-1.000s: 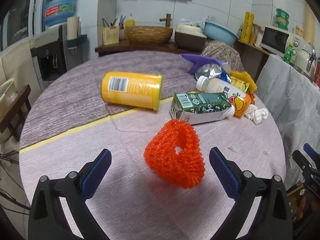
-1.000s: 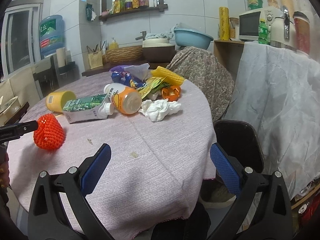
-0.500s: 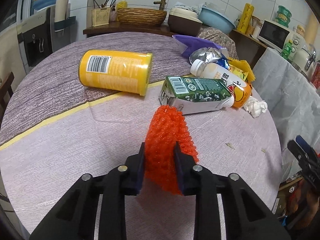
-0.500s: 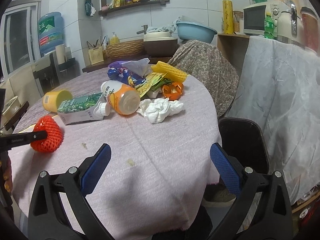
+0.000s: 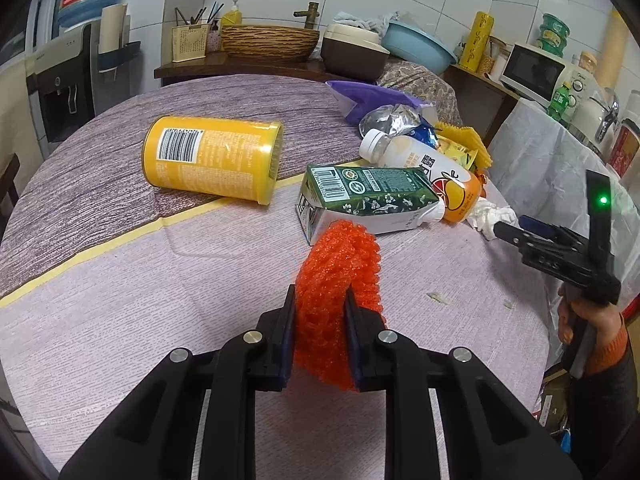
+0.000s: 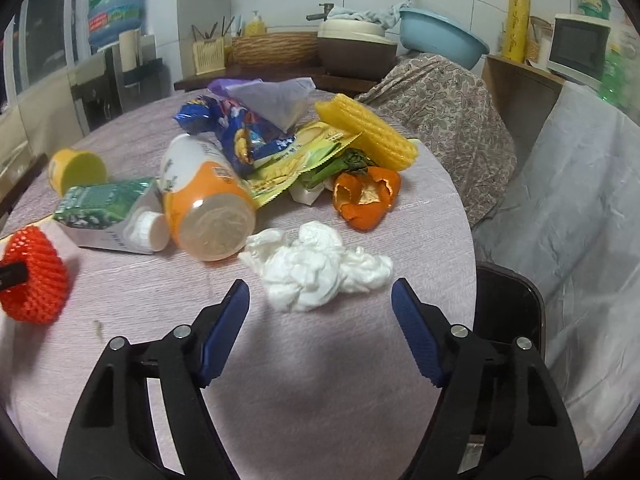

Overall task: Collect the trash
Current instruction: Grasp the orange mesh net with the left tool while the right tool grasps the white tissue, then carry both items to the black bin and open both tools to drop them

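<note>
My left gripper point(image 5: 320, 300) is shut on an orange foam fruit net point(image 5: 340, 268), squeezed flat just above the tablecloth; the net also shows at the left of the right wrist view point(image 6: 34, 276). My right gripper point(image 6: 320, 300) is open and empty, its jaws on either side of a crumpled white tissue point(image 6: 316, 268) just ahead of them. Behind lie a green milk carton point(image 5: 368, 196), an orange juice bottle point(image 6: 208, 196), a yellow can point(image 5: 212, 158), an orange peel point(image 6: 366, 196), a yellow foam sleeve point(image 6: 368, 132) and snack wrappers point(image 6: 236, 132).
The round table point(image 5: 200, 280) has a purple cloth. A black bin point(image 6: 508, 308) stands by the table's right edge, next to a white-draped surface point(image 6: 580, 200). A counter with a basket and basins point(image 5: 272, 40) lies behind.
My left gripper closed on the orange net, squeezing it flat. My right gripper moved forward over the table to the white tissue and stays open.
</note>
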`<state>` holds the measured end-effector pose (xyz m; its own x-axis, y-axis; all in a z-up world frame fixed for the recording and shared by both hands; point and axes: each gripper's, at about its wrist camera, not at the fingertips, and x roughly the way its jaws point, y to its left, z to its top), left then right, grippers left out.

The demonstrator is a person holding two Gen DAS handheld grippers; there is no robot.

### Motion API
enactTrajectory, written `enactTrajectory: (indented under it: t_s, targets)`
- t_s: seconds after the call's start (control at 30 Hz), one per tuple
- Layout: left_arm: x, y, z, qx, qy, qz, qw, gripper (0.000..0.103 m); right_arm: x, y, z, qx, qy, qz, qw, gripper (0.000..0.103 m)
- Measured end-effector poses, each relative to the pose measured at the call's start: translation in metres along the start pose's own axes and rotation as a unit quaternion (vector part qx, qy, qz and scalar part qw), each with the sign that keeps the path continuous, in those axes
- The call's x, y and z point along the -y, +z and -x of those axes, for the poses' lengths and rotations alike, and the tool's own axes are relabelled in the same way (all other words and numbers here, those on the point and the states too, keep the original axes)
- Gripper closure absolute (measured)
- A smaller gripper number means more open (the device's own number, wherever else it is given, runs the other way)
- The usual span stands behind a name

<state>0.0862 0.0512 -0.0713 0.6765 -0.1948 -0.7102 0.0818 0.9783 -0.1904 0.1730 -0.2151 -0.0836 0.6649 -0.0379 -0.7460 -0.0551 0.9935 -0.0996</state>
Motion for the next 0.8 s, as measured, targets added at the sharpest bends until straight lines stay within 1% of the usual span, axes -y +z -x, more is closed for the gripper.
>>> enactTrajectory:
  t_s: [0.07,0.1,0.17,0.2,0.23,0.27,0.3,0.4,0.47,0.53,0.73,0.8]
  targets:
    - [0.000,0.000,0.000,0.000,-0.002,0.000,1.0000,0.082,0.001,0.002,-0.007,-0.006,0.006,-0.001,1.000,0.044]
    - [0.000,0.000,-0.001,0.000,-0.002,0.000,1.0000,0.082,0.002,0.003,-0.009,-0.008,0.011,-0.003,1.000,0.047]
    - [0.001,0.000,-0.002,-0.001,-0.003,0.000,1.0000,0.082,0.000,0.003,-0.009,-0.008,0.020,-0.001,1.000,0.059]
    - [0.001,-0.001,-0.001,-0.001,-0.004,0.000,1.0000,0.082,-0.001,0.003,-0.009,-0.009,0.020,0.003,1.000,0.062]
    - [0.002,-0.001,-0.001,0.000,-0.005,0.000,1.0000,0.082,-0.002,0.002,-0.008,-0.009,0.021,0.005,1.000,0.067]
    - [0.002,-0.001,-0.001,0.000,-0.006,-0.001,1.0000,0.082,-0.003,0.001,-0.007,-0.008,0.024,0.005,1.000,0.079]
    - [0.003,-0.001,-0.001,0.000,-0.007,-0.001,1.0000,0.082,-0.002,-0.001,-0.005,-0.007,0.032,0.001,0.999,0.087]
    - [0.006,-0.001,-0.001,-0.001,-0.014,-0.003,0.9999,0.082,-0.001,-0.007,-0.001,-0.002,0.041,-0.012,0.999,0.090]
    - [0.010,-0.001,-0.002,-0.001,-0.015,-0.007,0.9999,0.082,0.003,-0.009,0.001,0.003,0.047,-0.023,0.999,0.095]
    - [0.014,-0.001,-0.001,0.001,-0.017,-0.009,0.9998,0.082,0.007,-0.010,0.005,0.007,0.061,-0.040,0.997,0.097]
    - [0.027,0.002,0.004,0.008,-0.028,-0.025,0.9993,0.082,0.013,-0.013,0.019,0.021,0.076,-0.056,0.995,0.097]
    - [0.031,0.002,0.006,0.010,-0.031,-0.028,0.9991,0.082,0.014,-0.015,0.025,0.030,0.062,-0.058,0.996,0.097]
